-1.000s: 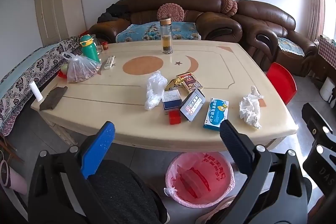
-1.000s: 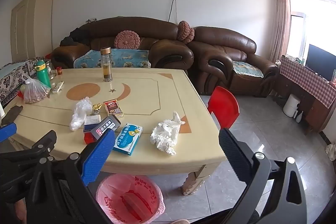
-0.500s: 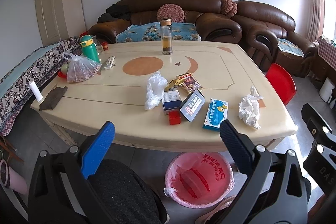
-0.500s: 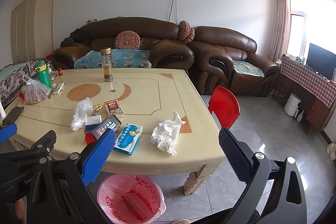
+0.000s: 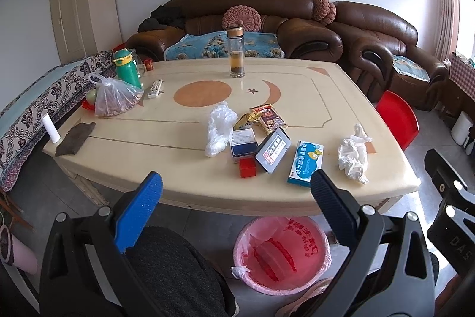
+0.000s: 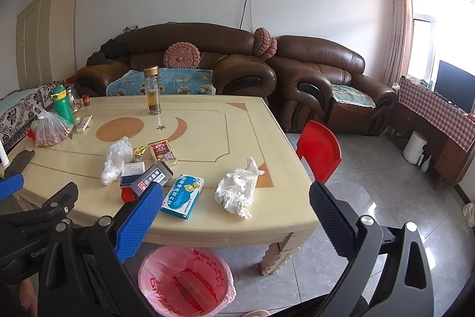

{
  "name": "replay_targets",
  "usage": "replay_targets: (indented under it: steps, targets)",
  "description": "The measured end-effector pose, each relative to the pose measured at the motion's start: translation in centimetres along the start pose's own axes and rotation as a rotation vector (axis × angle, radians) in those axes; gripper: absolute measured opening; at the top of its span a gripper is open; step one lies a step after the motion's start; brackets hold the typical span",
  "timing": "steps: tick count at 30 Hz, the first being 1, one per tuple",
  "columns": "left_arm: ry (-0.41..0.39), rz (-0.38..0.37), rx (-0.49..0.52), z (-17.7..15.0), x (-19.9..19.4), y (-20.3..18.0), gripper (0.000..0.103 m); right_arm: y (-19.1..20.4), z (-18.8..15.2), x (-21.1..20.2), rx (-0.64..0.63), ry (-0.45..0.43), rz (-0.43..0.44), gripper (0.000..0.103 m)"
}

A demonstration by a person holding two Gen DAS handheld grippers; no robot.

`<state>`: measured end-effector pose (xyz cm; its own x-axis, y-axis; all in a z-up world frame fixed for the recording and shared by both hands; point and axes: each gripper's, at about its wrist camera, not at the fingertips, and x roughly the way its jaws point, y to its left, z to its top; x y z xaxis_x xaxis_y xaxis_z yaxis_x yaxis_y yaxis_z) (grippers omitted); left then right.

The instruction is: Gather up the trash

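Observation:
A crumpled white tissue (image 5: 354,156) (image 6: 237,190) lies near the table's right front edge. A clear crumpled plastic bag (image 5: 219,130) (image 6: 115,160) lies mid-table beside a blue box (image 5: 305,163) (image 6: 183,195), a dark box (image 5: 273,149), a red pack (image 5: 269,117) and a small red block (image 5: 247,167). A bin with a pink liner (image 5: 280,253) (image 6: 185,281) stands on the floor under the table's front edge. My left gripper (image 5: 234,195) and right gripper (image 6: 236,207) are open and empty, held back from the table.
The cream table (image 5: 184,138) also holds a glass bottle (image 5: 236,52), green flask (image 5: 126,69), bag of food (image 5: 114,98), remote (image 5: 155,88) and dark cloth (image 5: 75,138). A red stool (image 6: 319,152) stands at the right. Brown sofas (image 6: 326,79) stand behind.

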<state>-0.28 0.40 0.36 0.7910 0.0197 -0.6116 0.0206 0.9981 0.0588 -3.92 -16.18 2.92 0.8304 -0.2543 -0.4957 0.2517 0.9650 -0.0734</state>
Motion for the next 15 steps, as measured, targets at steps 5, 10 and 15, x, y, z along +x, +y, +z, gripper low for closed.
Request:
replay_targets:
  steps: [5, 10, 15]
  targets:
    - [0.001, 0.001, 0.002, -0.04, -0.03, 0.05, 0.098, 0.08, 0.03, -0.01, 0.0, 0.001, 0.0, 0.097]
    - [0.002, 0.0, 0.002, -0.07, -0.03, 0.05, 0.098, 0.08, 0.01, -0.01, 0.001, 0.002, 0.001, 0.097]
    - [0.004, -0.002, 0.004, -0.07, -0.05, 0.08, 0.098, 0.12, 0.06, -0.03, 0.001, 0.002, 0.001, 0.097]
